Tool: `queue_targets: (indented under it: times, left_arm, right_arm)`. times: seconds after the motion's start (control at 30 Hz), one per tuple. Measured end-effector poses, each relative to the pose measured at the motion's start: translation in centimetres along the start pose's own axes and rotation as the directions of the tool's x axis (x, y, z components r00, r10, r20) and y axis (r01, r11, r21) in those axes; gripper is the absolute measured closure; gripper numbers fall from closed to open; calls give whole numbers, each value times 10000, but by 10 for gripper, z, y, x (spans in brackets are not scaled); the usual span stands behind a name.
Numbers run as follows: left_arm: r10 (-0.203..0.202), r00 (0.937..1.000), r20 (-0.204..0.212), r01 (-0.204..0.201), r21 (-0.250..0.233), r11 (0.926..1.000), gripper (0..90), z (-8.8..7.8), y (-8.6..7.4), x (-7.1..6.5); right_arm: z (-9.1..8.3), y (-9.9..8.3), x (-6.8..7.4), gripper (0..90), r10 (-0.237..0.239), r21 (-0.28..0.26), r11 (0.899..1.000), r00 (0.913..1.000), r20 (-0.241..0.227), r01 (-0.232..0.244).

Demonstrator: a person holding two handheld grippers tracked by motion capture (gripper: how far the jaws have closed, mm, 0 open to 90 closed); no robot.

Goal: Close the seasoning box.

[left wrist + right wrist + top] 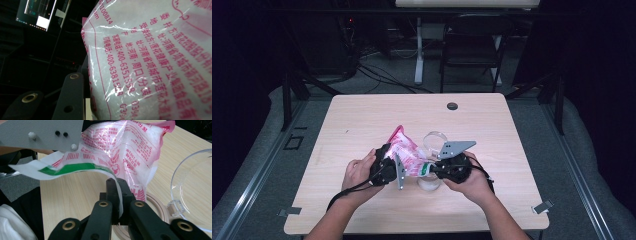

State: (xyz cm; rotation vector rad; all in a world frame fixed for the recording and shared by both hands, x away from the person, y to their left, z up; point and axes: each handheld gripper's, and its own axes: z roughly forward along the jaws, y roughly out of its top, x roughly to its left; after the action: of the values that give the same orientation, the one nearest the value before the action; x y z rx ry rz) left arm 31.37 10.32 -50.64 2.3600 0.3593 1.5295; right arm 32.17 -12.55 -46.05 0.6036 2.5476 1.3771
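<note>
The pink-printed bag (406,152) is gripped between both grippers, the left gripper (388,161) on its body, the right gripper (117,185) clamped on its white-and-green edge.

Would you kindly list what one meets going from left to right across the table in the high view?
Left hand → left gripper → pink and white bag → right gripper → right hand.
</note>
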Motion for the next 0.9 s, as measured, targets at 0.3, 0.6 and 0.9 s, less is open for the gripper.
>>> queue_targets:
  times: [0.3,0.6,0.9]
  left_arm:
    - [656,9975,-262,-655,55,9978,607,-2,3,-1]
    - [1003,9941,-407,-1001,93,9949,609,-3,5,1]
    - [1351,9897,-467,-1342,222,9907,610,-5,8,4]
  right_arm:
    - [0,-1,0,900,-13,35,10000,10000,28,13]
    - [0,-2,-1,900,-41,63,10000,10000,25,41]
    - [0,-2,-1,900,34,60,10000,10000,35,-34]
